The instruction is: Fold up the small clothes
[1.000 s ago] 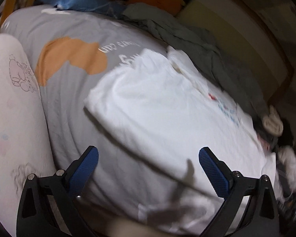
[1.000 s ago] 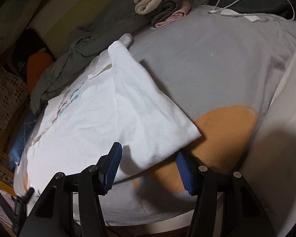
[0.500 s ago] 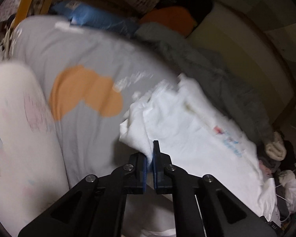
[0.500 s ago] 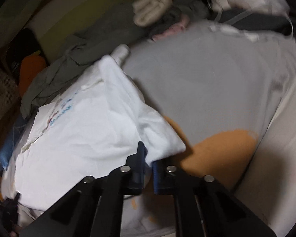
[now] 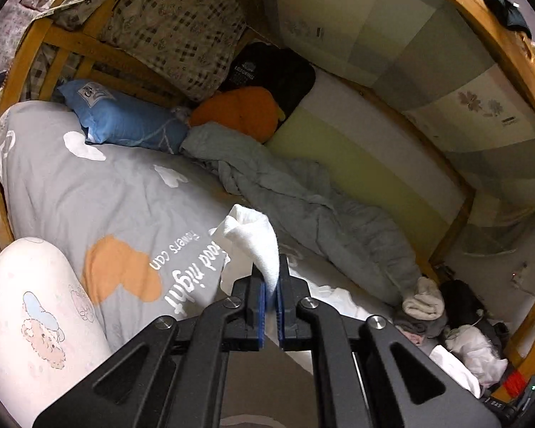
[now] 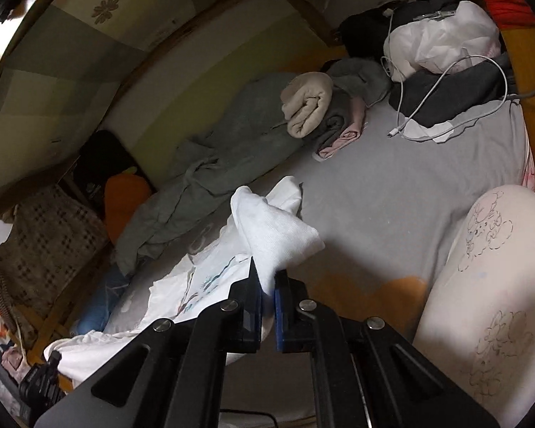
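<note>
Left tongs (image 5: 271, 297) and right tongs (image 6: 267, 301) are each clenched on a near corner of the white shirt (image 6: 267, 235) — both corners raised off the bed (image 6: 392, 192). The far part (printed side up) lies flat. Judged: fold begun, not yet laid over.

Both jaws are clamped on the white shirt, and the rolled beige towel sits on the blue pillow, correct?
Not quite. Both grippers, left and right, do clamp the white shirt, but the right wrist view shows the rolled beige towel on the grey clothes pile, not a pillow.
</note>
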The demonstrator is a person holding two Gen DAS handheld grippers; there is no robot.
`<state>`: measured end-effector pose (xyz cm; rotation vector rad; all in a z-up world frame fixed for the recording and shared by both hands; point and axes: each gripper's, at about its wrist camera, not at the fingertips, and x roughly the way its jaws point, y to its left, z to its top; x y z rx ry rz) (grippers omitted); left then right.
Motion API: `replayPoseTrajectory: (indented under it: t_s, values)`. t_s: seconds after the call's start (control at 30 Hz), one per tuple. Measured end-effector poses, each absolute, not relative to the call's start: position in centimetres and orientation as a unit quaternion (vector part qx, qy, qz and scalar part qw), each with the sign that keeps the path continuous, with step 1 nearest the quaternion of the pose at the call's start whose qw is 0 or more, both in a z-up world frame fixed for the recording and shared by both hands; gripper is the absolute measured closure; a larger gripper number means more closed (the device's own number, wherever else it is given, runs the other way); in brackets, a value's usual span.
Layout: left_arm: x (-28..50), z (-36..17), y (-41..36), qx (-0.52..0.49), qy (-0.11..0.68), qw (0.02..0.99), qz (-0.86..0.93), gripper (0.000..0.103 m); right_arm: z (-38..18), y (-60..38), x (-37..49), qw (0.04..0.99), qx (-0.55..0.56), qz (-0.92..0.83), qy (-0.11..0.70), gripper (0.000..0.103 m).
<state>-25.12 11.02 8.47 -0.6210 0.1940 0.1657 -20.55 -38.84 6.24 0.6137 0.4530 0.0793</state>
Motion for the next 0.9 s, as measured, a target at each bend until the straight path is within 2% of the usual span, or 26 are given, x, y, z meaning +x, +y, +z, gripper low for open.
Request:
replayPoseTrajectory:
  t_s: [0.1,0.2,0.47,0.57,0.73,0.9]
  values:
    - [-23.0,8.4,10.8,-0.294,0.120,0.944,0.093,0.099,5.6,-39.2,-19.6,0.920,0.317,0.030,0.227,0.098]
    - [-18.2,8.7,10.8,-0.265,0.198,0.934,0.137,0.099,5.3,-39.7,-16.6,0.909,0.341,0.035,0.237,0.098]
    - [-3.9,10.5,10.9,-0.200,0.261,0.933,0.147,0.099,7.8,-37.7,-1.9,0.917,0.297,0.019,0.267,0.098]
    - [1.3,9.5,12.3,-0.211,0.317,0.914,0.137,0.099,7.7,-36.5,3.2,0.912,0.277,0.006,0.303,0.098]
    - [8.7,6.8,13.3,-0.178,0.360,0.901,0.163,0.099,5.3,-34.8,12.4,0.902,0.226,-0.004,0.367,0.098]
    - [13.0,4.1,13.9,-0.176,0.395,0.887,0.162,0.099,3.7,-34.3,15.8,0.896,0.228,-0.014,0.381,0.098]
